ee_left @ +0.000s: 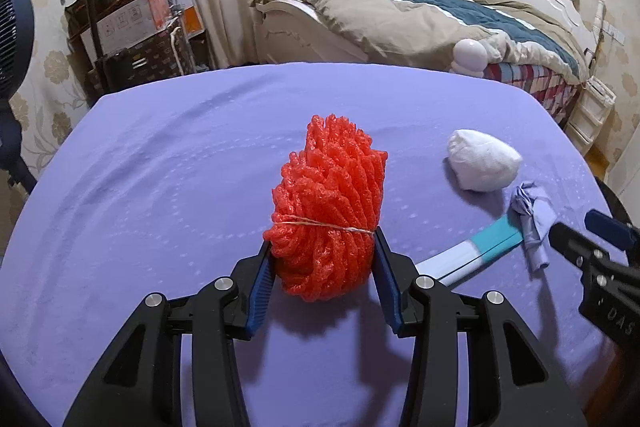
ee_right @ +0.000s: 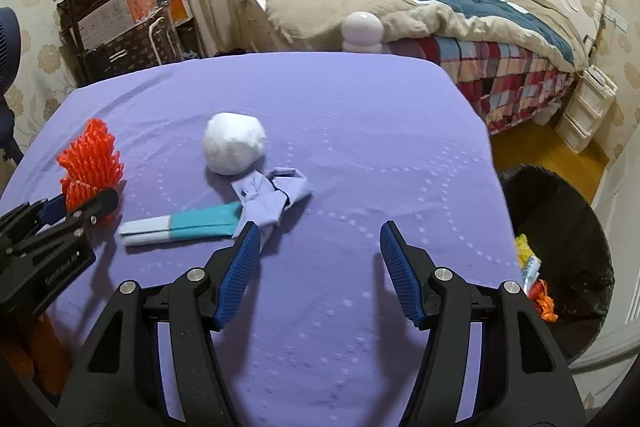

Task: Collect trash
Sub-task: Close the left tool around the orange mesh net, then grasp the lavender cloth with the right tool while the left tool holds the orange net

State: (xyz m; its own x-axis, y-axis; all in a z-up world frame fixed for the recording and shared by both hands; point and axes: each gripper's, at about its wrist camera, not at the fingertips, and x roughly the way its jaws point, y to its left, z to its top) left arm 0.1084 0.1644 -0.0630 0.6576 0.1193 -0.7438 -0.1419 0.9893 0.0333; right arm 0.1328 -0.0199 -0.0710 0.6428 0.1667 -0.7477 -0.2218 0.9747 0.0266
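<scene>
The step in hand looks like taking the bundle of red foam fruit netting tied with a thin rubber band [ee_left: 330, 211] off the counter covered in purple cloth [ee_left: 160, 167]. To do it well, the grip should sit low, near the band, where the bundle is tightest, and squeeze gently: the foam is soft and will give, so the pads need to bite before any lift. The carry should then go to the black-lined waste bin [ee_right: 568, 227] beside the counter's right edge, which already holds some yellow and orange scraps.

The left hand-held gripper [ee_left: 322, 251] stands narrowed around the lower half of the netting, both blue ribbed pads [ee_left: 260, 283] pressing its sides just below the band, so it holds the bundle. The right hand-held gripper [ee_right: 316, 247] stands at about middle width with nothing between its fingers, its left fingertip just beside a crumpled lilac cloth scrap [ee_right: 276, 197]. Near that lie a flat teal-and-white packet [ee_right: 180, 227] and a white wadded ball [ee_right: 234, 143], both untouched.
</scene>
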